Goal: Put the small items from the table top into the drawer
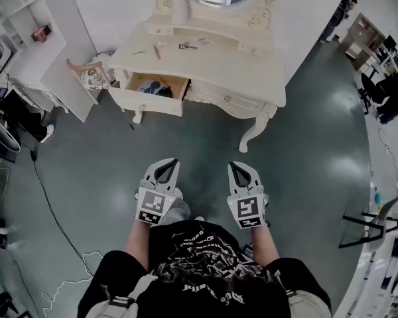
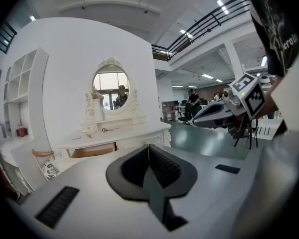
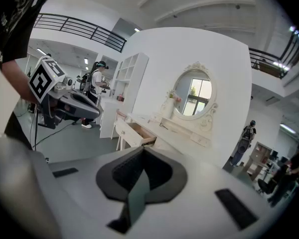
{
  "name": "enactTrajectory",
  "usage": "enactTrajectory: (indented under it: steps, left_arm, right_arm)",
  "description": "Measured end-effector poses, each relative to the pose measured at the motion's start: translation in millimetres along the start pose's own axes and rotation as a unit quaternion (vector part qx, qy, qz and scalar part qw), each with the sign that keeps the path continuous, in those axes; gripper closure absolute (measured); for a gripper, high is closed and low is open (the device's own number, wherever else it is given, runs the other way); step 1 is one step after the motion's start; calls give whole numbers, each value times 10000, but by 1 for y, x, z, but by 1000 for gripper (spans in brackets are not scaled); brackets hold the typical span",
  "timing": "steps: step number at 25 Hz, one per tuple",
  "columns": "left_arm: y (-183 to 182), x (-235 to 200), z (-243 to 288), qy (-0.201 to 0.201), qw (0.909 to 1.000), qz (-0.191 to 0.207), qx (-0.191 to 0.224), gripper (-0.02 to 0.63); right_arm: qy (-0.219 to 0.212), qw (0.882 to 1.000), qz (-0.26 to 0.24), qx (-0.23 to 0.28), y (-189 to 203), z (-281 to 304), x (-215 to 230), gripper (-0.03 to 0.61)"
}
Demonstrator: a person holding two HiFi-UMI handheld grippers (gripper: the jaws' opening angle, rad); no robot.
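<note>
Cream-white, the dressing table (image 1: pixel 252 71) stands well apart from the left gripper (image 2: pixel 149 146) and right gripper (image 3: pixel 143 149), each pressed together and empty. A clumsy pinch could skid the small items off the table top's front edge, short of the open drawer (image 1: pixel 146 101). They (a dark wiry piece (image 1: pixel 188 46), a pink stick (image 1: pixel 157 52)) look thin and flat, on its left half.

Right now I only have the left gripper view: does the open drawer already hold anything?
Observer: Yes. From the head view, a few items, some dark, lie inside the drawer.
Operator: What's on the table top?
Observer: A pink stick, left of a small black item.
Operator: Is my right gripper free?
Observer: Yes: its own view shows the jaws shut, nothing between them.
</note>
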State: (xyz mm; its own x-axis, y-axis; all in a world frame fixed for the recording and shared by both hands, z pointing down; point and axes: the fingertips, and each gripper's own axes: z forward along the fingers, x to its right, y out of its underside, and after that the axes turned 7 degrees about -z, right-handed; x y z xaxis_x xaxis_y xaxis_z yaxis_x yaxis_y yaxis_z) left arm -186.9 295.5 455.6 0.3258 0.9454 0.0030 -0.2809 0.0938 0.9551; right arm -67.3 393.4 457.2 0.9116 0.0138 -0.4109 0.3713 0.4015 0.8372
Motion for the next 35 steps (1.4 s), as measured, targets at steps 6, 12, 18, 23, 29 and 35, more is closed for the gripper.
enactTrajectory:
  steps: [6,12,18,23,29,35]
  left_arm:
    - [-4,-16,20,71,10000,-11,-9,597]
    - [-12,-42,44,127,9999,10,12,597]
    - [-18,-70,69,247,9996,-94,43,597]
    - [-25,-95,85,378,9993,-29,62,597]
    - [-20,-117,96,585,9982,109,-72,597]
    - [-16,-136,106,756,9970,156,-97,597]
  right_arm:
    - [43,9999,75,-52,-1,21,12,569]
    - [30,9999,74,-81,-7,51,21,569]
    - [-11,9999,56,-155,-14,85,27,569]
    - [84,9997,123,-174,-23,111,30,569]
    - [170,9990,311,-286,-27,133,24,569]
    - [293,9980,416,-380,-31,148,14,569]
